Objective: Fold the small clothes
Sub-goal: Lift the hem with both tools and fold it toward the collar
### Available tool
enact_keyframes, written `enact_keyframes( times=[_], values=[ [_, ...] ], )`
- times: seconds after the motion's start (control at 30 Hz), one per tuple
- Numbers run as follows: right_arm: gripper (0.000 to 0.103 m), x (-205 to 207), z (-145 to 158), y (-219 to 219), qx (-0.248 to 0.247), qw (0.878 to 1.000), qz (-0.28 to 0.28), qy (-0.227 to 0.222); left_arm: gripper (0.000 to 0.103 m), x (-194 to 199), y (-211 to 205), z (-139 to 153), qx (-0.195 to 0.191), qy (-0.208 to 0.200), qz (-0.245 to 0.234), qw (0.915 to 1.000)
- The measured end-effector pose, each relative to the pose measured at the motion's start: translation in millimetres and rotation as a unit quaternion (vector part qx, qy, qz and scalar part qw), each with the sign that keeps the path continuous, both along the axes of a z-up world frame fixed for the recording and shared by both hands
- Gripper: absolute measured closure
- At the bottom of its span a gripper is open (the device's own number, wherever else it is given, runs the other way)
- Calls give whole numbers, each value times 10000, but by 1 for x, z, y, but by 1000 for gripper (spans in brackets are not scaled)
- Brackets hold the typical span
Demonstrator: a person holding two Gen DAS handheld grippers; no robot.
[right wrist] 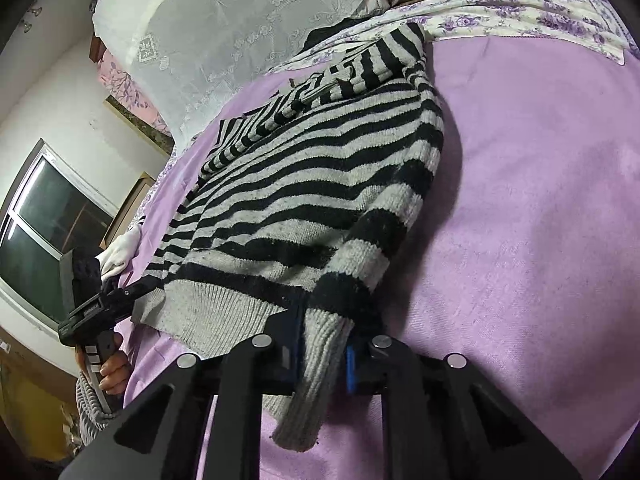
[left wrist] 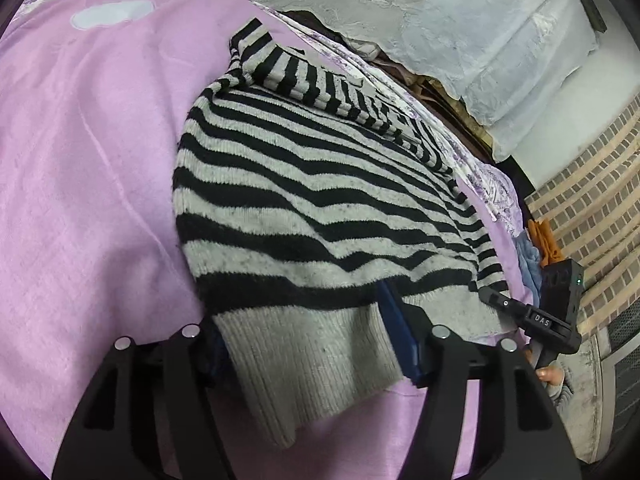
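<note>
Sweater (left wrist: 320,184): black-and-grey striped knit, lying on the pink sheet (left wrist: 88,168) of a bed; plain grey ribbed hem toward both cameras, one sleeve folded across the far end

Left gripper (left wrist: 312,344): jaws about half spread, set either side of a hanging fold of the grey hem; blue pad (left wrist: 400,344) of the right-hand finger lies against the knit edge, the other finger is mostly hidden under the cloth; reads as grasping the hem, the pads clenched on a thick bunch of it

Right gripper (right wrist: 320,356): jaws nearly together, clenched on a striped sleeve cuff (right wrist: 312,380); the grey ribbed cuff end droops out below the pads toward the camera; blue pads show on both sides of the knit

Right gripper seen from left wrist: black body at the hem's far corner, low right of view, fingertips touching the knit edge; fingers of a hand (left wrist: 550,376) on its handle

Left gripper seen from right wrist: black body at the hem's opposite corner, low left; a hand (right wrist: 114,372) round the handle, ribbed sleeve below

Bed surroundings: floral purple cloth (right wrist: 520,16) along the far edge, white lace fabric (right wrist: 224,24) beyond it

Window (right wrist: 44,224): dark pane, left of right wrist view
</note>
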State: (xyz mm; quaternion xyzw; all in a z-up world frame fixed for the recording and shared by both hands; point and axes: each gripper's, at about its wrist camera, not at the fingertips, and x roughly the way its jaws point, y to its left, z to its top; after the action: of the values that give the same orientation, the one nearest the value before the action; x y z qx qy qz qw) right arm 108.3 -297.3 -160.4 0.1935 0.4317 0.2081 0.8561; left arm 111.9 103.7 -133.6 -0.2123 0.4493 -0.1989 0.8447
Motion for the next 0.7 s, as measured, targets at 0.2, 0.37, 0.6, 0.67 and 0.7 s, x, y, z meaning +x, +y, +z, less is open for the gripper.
enact_keyframes(
  times=[0.2, 0.37, 0.6, 0.67, 0.7],
  values=[
    [90, -12, 14, -4, 63, 9989, -124, -444, 95, 4, 24, -8, -584, 302, 264, 9975],
    [90, -8, 7, -10, 179, 9995, -157, -195, 89, -1, 11, -11, -478, 380, -45, 9981],
    [90, 0, -1, -5, 168, 9997, -165, 24, 95, 14, 10, -22, -892, 622, -59, 9940],
    [91, -6, 7, -7, 202, 9994, -212, -204, 98, 8, 9, -16, -758, 444, -32, 9961],
    [91, -11, 13, -9, 259, 9988, -219, -359, 98, 6, 9, -12, -706, 353, -22, 9969]
  ],
)
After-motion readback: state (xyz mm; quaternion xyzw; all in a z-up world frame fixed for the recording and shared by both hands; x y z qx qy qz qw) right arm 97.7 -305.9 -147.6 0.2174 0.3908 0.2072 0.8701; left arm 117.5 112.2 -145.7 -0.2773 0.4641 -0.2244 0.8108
